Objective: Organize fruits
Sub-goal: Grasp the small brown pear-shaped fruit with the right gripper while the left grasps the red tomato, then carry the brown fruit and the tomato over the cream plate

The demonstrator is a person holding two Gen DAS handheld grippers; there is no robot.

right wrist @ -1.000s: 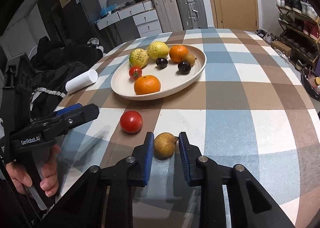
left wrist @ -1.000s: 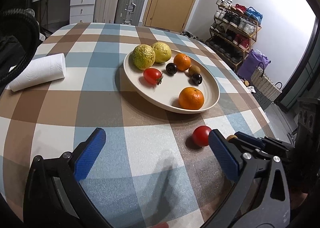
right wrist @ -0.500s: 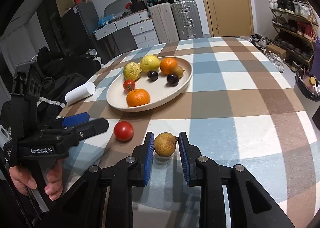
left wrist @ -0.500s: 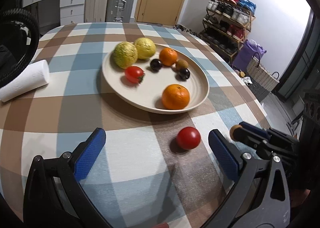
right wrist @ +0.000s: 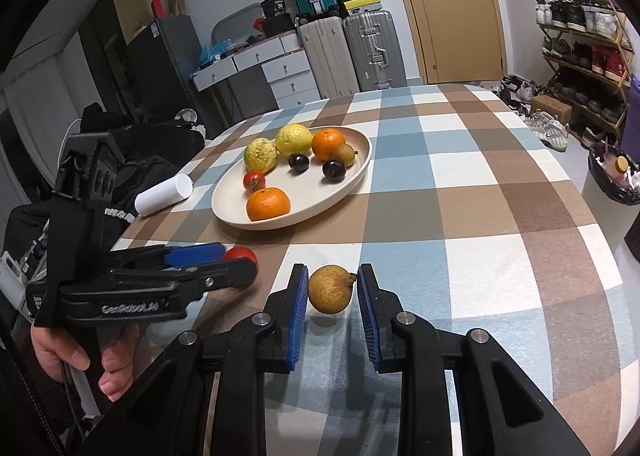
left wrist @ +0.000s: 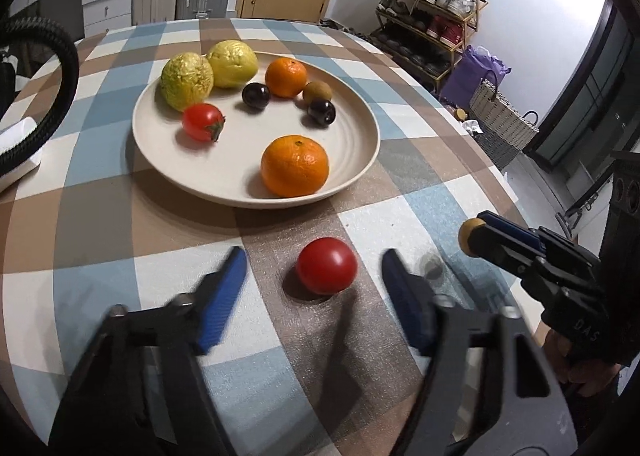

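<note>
Checked surface (right wrist: 460,192) in a storage-cluttered room. Left claw (left wrist: 312,284) gaped around the red tomato (left wrist: 326,271), near the plate (left wrist: 360,160). Right claw (right wrist: 332,296) clenched the brown fruit (right wrist: 330,289) – only its view showed the grip.

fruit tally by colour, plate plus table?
Yellow-green: 2
Orange: 2
Red: 2, one on the plate, one on the table
Dark: 2
Brown: 2, one on the plate, one in the right gripper
Total: 10
</note>
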